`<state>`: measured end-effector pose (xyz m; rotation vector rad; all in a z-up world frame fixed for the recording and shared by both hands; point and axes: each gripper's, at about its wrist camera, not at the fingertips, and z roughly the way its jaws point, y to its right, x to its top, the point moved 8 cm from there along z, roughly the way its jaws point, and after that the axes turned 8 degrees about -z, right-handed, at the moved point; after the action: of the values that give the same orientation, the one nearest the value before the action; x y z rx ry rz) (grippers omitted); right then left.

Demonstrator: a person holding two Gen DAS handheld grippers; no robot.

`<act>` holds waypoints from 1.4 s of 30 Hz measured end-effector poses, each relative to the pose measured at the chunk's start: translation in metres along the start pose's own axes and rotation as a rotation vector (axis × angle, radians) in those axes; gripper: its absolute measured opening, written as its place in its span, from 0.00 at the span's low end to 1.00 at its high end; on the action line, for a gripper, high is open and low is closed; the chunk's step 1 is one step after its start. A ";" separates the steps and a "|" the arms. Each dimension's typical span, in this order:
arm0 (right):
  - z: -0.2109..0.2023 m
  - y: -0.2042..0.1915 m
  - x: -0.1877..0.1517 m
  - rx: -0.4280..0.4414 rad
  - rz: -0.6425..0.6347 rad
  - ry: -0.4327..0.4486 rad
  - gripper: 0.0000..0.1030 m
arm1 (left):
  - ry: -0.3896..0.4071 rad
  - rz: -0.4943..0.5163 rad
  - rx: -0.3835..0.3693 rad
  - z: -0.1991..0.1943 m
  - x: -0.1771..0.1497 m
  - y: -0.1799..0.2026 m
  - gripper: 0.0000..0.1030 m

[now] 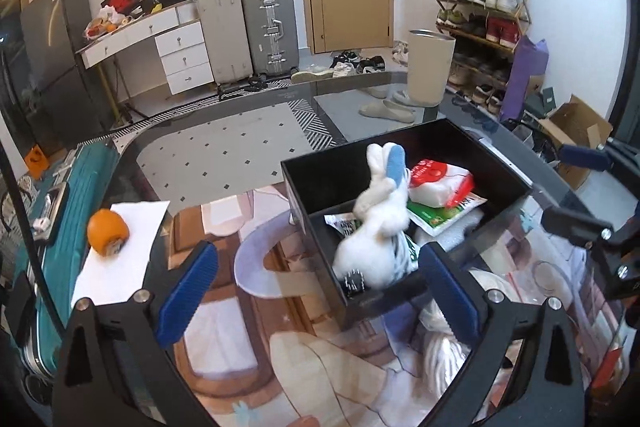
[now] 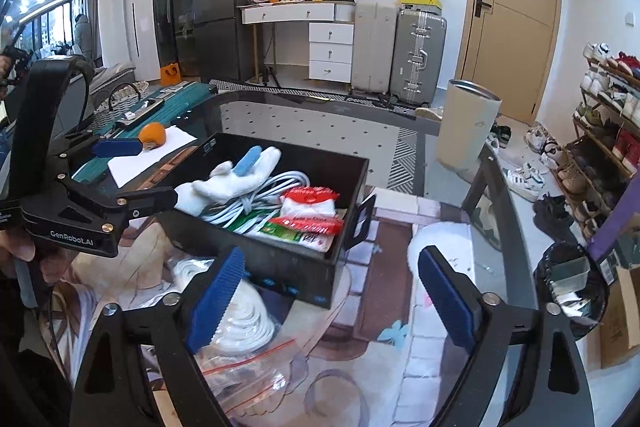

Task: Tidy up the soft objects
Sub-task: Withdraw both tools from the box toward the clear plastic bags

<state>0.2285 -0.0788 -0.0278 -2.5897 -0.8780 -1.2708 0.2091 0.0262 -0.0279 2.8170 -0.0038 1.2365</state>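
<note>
A white plush rabbit (image 1: 376, 223) with blue ear linings lies in a black open box (image 1: 316, 187) on the glass table; it also shows in the right wrist view (image 2: 232, 183), in the box (image 2: 288, 263). The box also holds tissue packs (image 1: 436, 183) (image 2: 308, 207) and a white cable (image 2: 260, 195). My left gripper (image 1: 316, 295) is open and empty, just in front of the box's near corner. My right gripper (image 2: 332, 295) is open and empty, near the box's side. A coiled white rope (image 2: 244, 319) in a clear bag lies under its left finger.
An orange (image 1: 107, 231) sits on white paper (image 1: 120, 267) at the table's left. A teal suitcase (image 1: 64, 227) lies beside the table. A beige bin (image 1: 430, 71), shoe rack (image 1: 480, 19) and cardboard box (image 1: 572, 135) stand to the right.
</note>
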 end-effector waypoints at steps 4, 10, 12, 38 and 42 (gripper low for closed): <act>-0.002 -0.006 -0.008 0.012 0.014 -0.002 0.95 | 0.012 -0.020 -0.011 -0.012 -0.010 0.001 0.99; -0.004 -0.015 -0.021 0.021 0.015 -0.010 0.99 | 0.041 -0.063 -0.006 -0.029 -0.030 -0.001 1.00; -0.002 -0.019 -0.024 0.024 0.005 -0.023 0.99 | 0.048 -0.070 -0.003 -0.034 -0.035 0.000 1.00; 0.046 -0.062 -0.039 0.198 0.079 -0.142 0.99 | 0.033 -0.126 0.032 -0.033 -0.065 -0.013 1.00; 0.053 -0.063 -0.041 0.204 0.100 -0.159 0.99 | 0.028 -0.124 0.032 -0.032 -0.066 -0.014 1.00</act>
<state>0.2103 -0.0268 -0.1010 -2.5611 -0.8431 -0.9088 0.1418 0.0409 -0.0554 2.7782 0.1905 1.2592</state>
